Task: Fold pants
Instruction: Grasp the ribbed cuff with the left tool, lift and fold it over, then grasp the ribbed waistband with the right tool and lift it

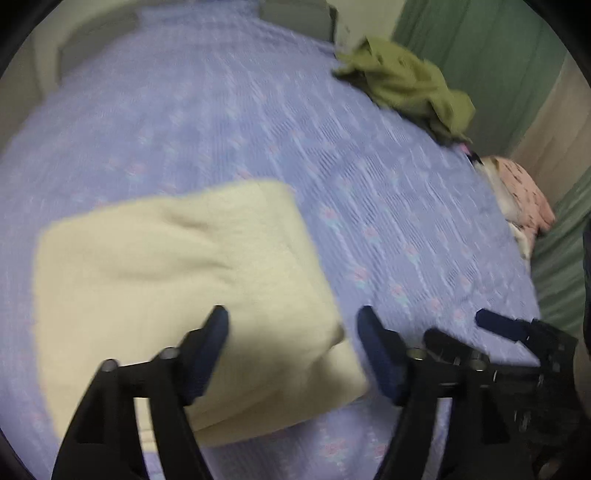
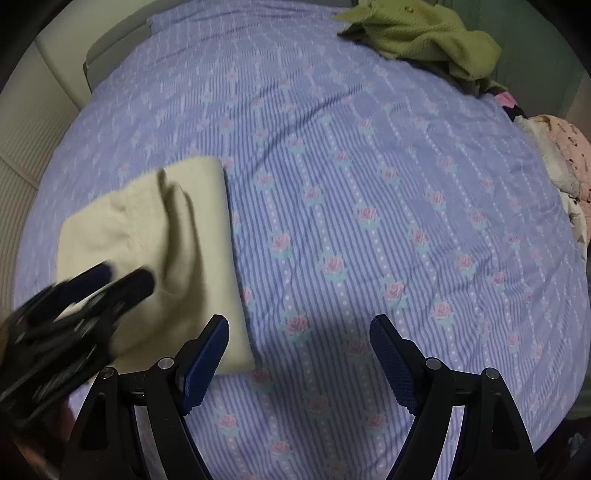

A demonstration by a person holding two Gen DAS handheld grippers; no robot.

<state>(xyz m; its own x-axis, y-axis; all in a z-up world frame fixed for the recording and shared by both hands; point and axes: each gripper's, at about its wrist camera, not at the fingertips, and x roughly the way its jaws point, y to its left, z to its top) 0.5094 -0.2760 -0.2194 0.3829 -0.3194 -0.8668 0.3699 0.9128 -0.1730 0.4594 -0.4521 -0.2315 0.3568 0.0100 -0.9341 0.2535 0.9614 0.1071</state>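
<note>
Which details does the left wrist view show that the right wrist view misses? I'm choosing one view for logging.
Only the left: the right claw, open, seen from the side, and green curtains.
Only the right: the left claw over the cream pants, plus their rolled layers.
Both: the folded cream pants, floral bedsheet, olive garment, pink clothes.

Pants (image 2: 147, 236): cream-coloured, soft fabric, folded into a compact thick rectangle
Pose: lying flat, layers stacked, rounded fold edge at one side
Location: on the bed's striped floral sheet (image 2: 369, 184)
</note>
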